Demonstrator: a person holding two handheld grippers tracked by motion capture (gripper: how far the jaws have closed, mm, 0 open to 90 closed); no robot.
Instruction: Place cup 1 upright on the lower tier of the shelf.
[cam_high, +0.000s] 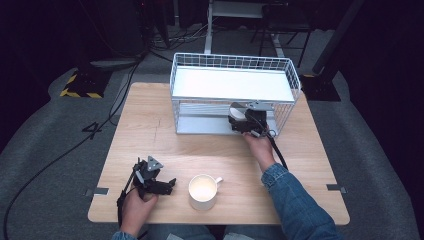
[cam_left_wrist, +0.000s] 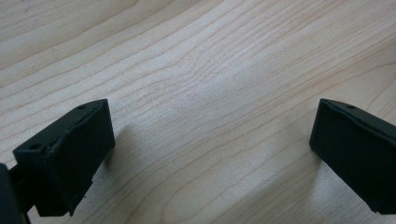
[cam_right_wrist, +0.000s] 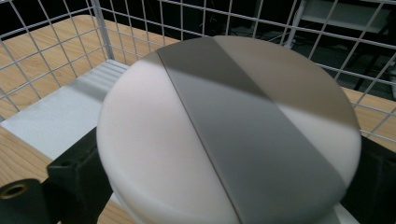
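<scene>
A white wire rack (cam_high: 173, 75) stands at the back of the wooden table (cam_high: 150, 130), with a white upper shelf (cam_high: 225, 82) and a pale lower shelf (cam_high: 200, 125). My right gripper (cam_high: 243, 121) reaches into the rack's lower level at its right end and is shut on a white cup (cam_high: 236, 110). In the right gripper view the cup's flat round base (cam_right_wrist: 149, 140) faces the camera between the jaws of the right gripper (cam_right_wrist: 229, 186), crossed by a grey shadow band. A white mug (cam_high: 203, 191) stands at the front. Just left of it my left gripper (cam_high: 167, 186) is open, as the left gripper (cam_left_wrist: 210, 149) shows over bare wood.
Wire mesh (cam_right_wrist: 100, 28) surrounds the cup at the back and sides, with the lower shelf (cam_right_wrist: 60, 107) beneath it. Cables (cam_high: 60, 155) trail over the grey floor at the left. A yellow-and-black striped base (cam_high: 80, 87) sits beyond the table's left corner.
</scene>
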